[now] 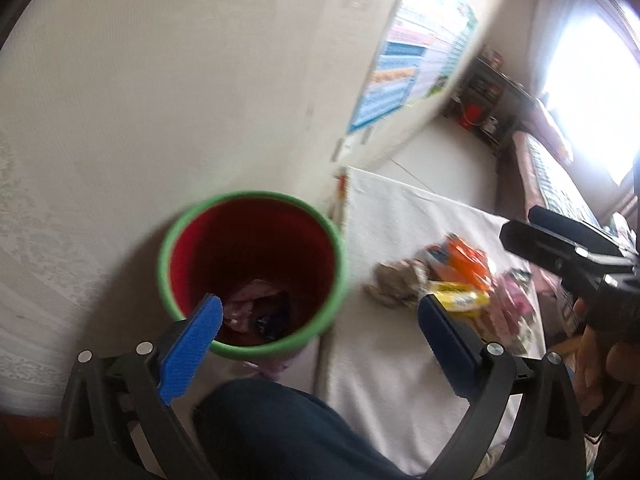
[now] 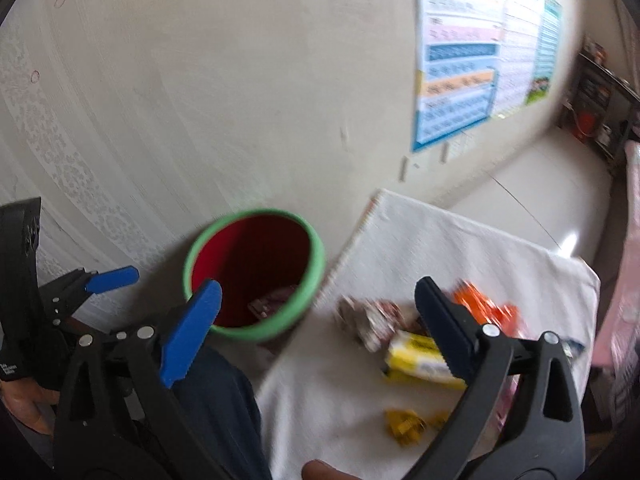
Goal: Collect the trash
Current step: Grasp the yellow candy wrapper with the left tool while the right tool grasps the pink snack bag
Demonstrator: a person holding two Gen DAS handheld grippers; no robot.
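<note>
A red bin with a green rim (image 1: 165, 264) (image 2: 318, 276) stands on the floor by the wall, with a few wrappers (image 1: 256, 312) at its bottom. Right of it, a white cloth (image 1: 400, 220) (image 2: 440, 240) carries a heap of trash: an orange wrapper (image 1: 464, 260) (image 2: 484, 304), a yellow packet (image 1: 460, 298) (image 2: 416, 356), a crumpled brownish wrapper (image 1: 396, 280) (image 2: 372, 316) and small yellow scraps (image 2: 404, 426). My left gripper (image 1: 320, 308) is open and empty above the bin's right rim. My right gripper (image 2: 319, 286) is open and empty too, between bin and heap.
A person's dark blue trouser leg (image 1: 280, 432) (image 2: 224, 400) lies below both grippers. A poster (image 2: 460, 80) hangs on the pale wall. A dark shelf (image 1: 480, 92) stands at the far end of the room. Pink bedding (image 2: 624, 280) borders the cloth on the right.
</note>
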